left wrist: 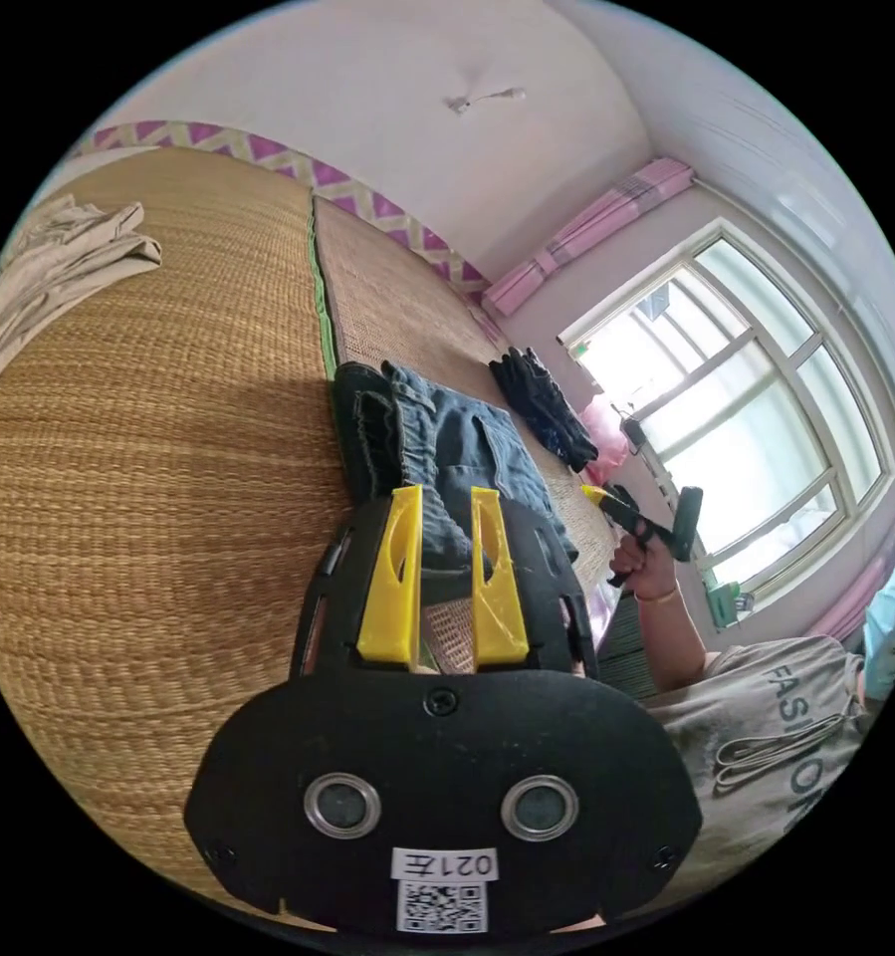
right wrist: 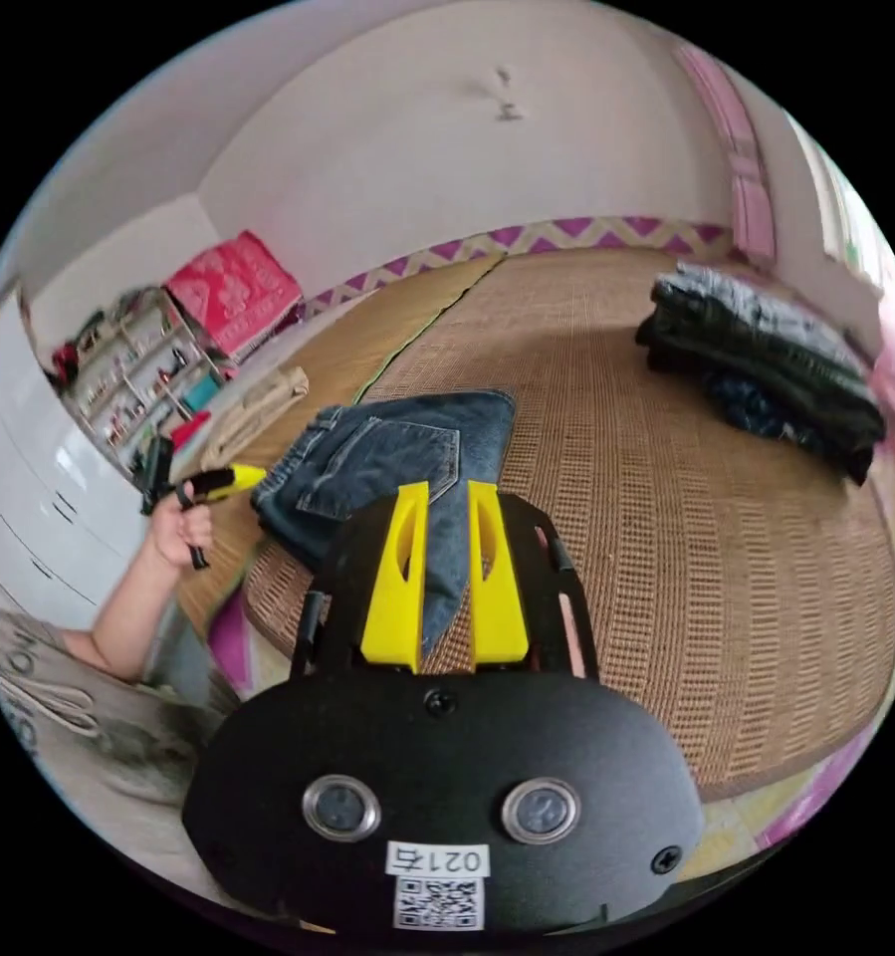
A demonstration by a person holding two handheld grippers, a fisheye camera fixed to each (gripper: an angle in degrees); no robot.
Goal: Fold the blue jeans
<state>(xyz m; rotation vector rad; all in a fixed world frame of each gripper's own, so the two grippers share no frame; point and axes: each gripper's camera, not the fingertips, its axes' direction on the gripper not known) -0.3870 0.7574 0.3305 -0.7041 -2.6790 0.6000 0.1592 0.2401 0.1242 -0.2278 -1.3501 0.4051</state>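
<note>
Left gripper [left wrist: 445,493]: yellow jaws spread, nothing between them, held above the jeans [left wrist: 457,448]. Right gripper [right wrist: 445,488]: jaws likewise spread and empty, raised clear of the jeans [right wrist: 397,458].

The jeans lie in a compact fold on the mat [right wrist: 616,518], close to its near edge.

Risk, as a judgement: a one-sided grab of thick denim could drag the bundle, spring the fold open, or slide it off the edge.

Denim is heavy, stiff, seamed, with a patch pocket showing. The mat is coarse ribbed woven straw. A dark stack [right wrist: 766,358] of folded clothes sits well apart.
</note>
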